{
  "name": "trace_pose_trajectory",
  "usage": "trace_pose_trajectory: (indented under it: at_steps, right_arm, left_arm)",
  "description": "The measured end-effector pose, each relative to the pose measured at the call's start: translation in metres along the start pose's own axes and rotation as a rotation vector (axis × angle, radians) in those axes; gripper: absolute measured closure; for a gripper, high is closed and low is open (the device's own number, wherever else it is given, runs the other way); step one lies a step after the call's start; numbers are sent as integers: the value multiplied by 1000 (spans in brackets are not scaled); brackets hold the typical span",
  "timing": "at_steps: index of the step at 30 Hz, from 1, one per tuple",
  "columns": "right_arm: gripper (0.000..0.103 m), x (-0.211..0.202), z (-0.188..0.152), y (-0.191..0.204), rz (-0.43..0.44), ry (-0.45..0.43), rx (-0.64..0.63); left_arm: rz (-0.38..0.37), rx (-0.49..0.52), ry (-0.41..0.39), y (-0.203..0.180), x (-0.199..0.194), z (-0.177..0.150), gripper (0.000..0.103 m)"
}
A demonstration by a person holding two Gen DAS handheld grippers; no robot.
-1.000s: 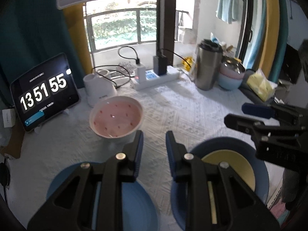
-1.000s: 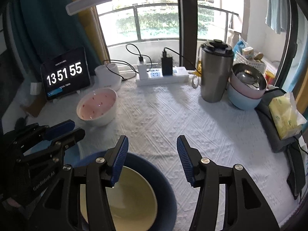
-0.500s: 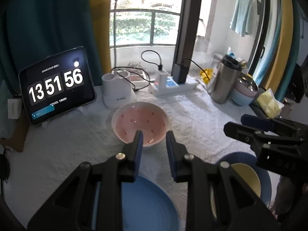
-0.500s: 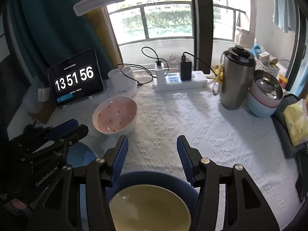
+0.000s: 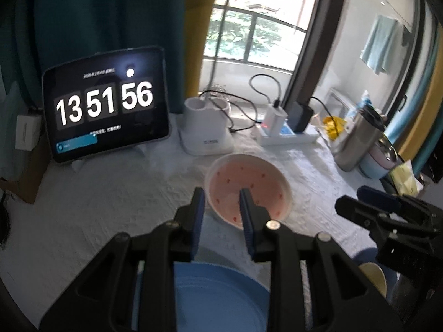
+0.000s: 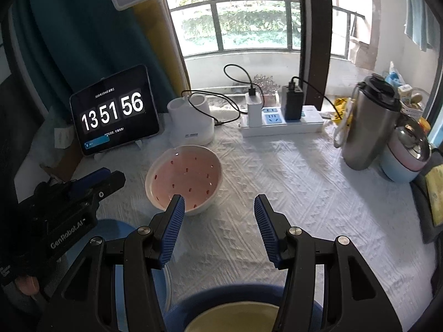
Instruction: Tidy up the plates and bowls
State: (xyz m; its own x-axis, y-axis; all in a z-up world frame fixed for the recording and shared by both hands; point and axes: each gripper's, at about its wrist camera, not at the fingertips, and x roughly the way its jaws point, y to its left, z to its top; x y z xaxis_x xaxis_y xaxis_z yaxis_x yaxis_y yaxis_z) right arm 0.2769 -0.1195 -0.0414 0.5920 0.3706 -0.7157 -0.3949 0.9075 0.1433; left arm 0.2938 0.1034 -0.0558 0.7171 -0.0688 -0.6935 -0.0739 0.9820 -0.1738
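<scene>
Early stage of sorting, judged from the layout: nothing yet lifted, three dish groups lying apart on the white-clothed tabletop (image 6: 304,193). Pink bowl (image 6: 184,178) with red speckles, upright and empty, near the middle of the tabletop, just in front of the white two-cup holder (image 6: 191,121). Pale yellow bowl (image 6: 232,318) nested inside a dark blue bowl or deep plate (image 6: 243,290) at the near edge, under the right gripper (image 6: 218,213); inside of the yellow bowl apparently empty. Light blue plate (image 5: 216,298) alone at the near left, under the left gripper (image 5: 221,199), nothing on it. Left fingers (image 5: 198,207) a little apart and gripping nothing, aimed at the near rim of the pink bowl, one tip seen over the bowl's inside and one outside; contact not discernible. Right fingers (image 6: 177,221) well apart, empty, above bare cloth beside the pink bowl. Remaining, by estimate: bowls to be stacked together and plates likewise. At far right, a steel bowl nested in stacked pink and blue bowls (image 6: 407,155), beside a steel flask (image 6: 368,127). Tablet clock (image 6: 113,116) at rear left.
</scene>
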Motion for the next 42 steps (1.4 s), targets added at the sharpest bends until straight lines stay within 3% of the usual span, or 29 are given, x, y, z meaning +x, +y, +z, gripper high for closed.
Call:
trace_pose_trajectory:
  at_steps: [15,27,28,32,35,42]
  right_arm:
    - [48,55,10,10,12,101,13]
    - [48,108,5,-15,52,277,202]
    - [50,110,5,-15,59,279,203]
    - [72,116,5,-11,84,298,185]
    - [81,120,6,-8,99,309,180]
    - [82,120,8,-4,80,301,147]
  left_arm:
    - [-10,-38,86,14,42,0,72]
    - [-18,-46,233,8,85,-11,69]
    - [-22,-49,238,8,87,-11,67]
    - [-35,-64,268,8,95,-14,63]
    - [-61,-64,282,6,98,-17,63]
    - [-67,-50,266,3,99,-20,66]
